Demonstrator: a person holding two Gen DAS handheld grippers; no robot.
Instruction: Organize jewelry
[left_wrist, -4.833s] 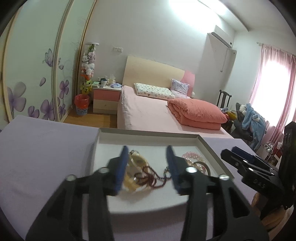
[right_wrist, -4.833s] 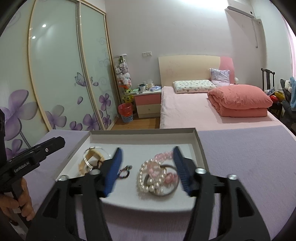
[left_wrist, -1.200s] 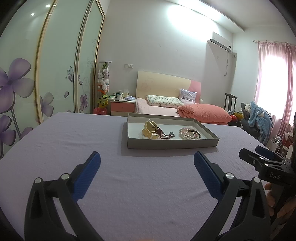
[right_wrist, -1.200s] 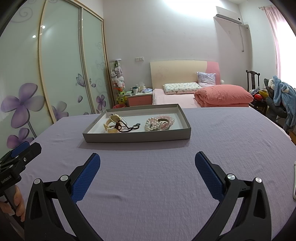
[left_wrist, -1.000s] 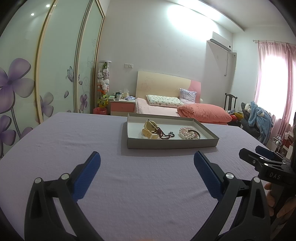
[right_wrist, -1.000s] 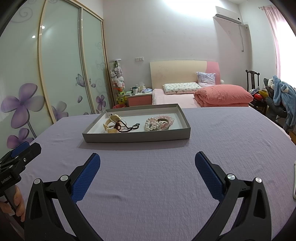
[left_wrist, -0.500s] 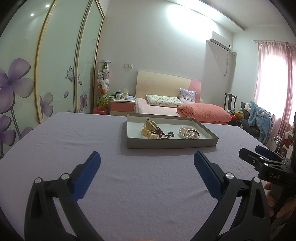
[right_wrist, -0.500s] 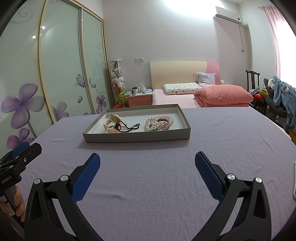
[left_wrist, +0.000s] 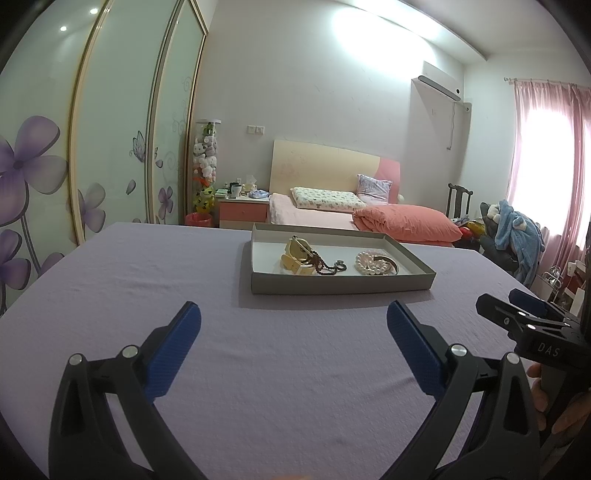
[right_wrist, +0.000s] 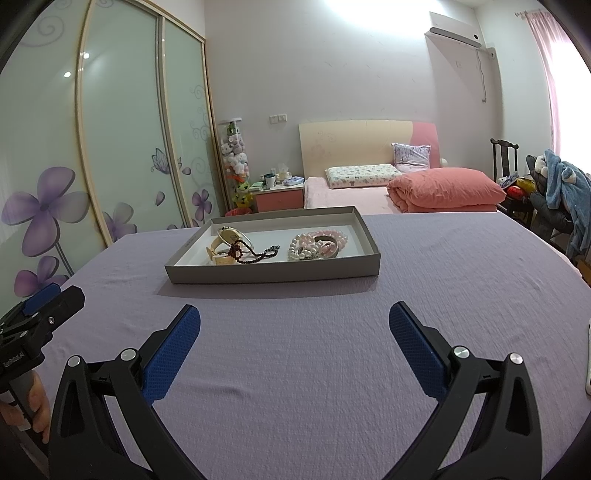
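We see a shallow grey tray with a white floor lying flat on the lilac cloth, in the middle of both views. In its left half a cream watch sits tilted, with a dark red bead string draped across it. In the right half, white pearls and pink bead bracelets lie heaped, touching.

Bed, pink duvet, floral wardrobe doors, chair.
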